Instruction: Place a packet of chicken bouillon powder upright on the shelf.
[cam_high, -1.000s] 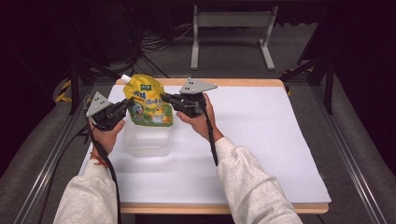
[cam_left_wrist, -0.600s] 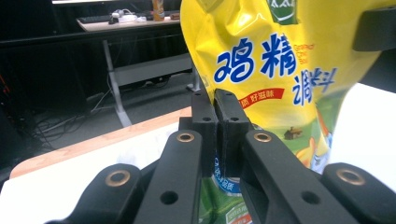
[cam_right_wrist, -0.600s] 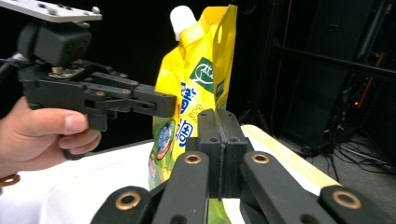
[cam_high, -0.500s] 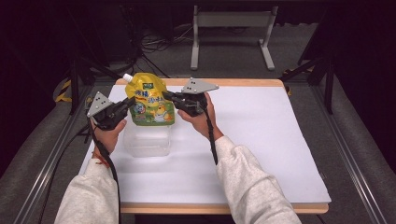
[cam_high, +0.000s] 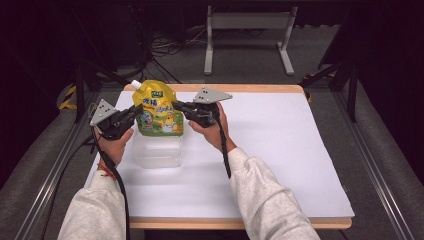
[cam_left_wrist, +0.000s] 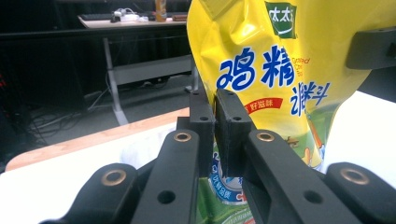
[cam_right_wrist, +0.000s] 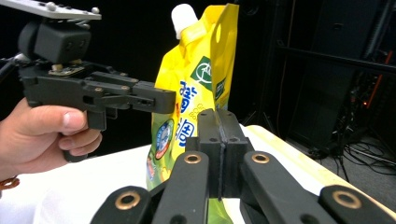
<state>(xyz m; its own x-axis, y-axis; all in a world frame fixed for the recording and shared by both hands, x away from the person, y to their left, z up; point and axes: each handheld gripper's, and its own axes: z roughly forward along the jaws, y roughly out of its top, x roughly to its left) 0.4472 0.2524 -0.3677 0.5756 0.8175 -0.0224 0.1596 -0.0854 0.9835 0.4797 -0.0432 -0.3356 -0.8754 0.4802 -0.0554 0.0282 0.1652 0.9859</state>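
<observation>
Yellow pouch (cam_high: 158, 110) hangs upright, pinched between left gripper (cam_high: 131, 114) and right gripper (cam_high: 179, 106).

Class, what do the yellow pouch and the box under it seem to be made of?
Yellow spouted pouch: likely flexible plastic film, glossy; it creases and shines, with printed graphics and a white screw cap. Clear container: probably hard transparent plastic, since the white table cover shows through its walls.

The pouch (cam_high: 157, 110) is bright yellow with blue lettering, a green logo patch, a red band, a green lower part and a white cap (cam_right_wrist: 183, 17). The box (cam_high: 156, 150) is clear. The table (cam_high: 280, 135) is white with a wood edge. Both grippers are black.
</observation>
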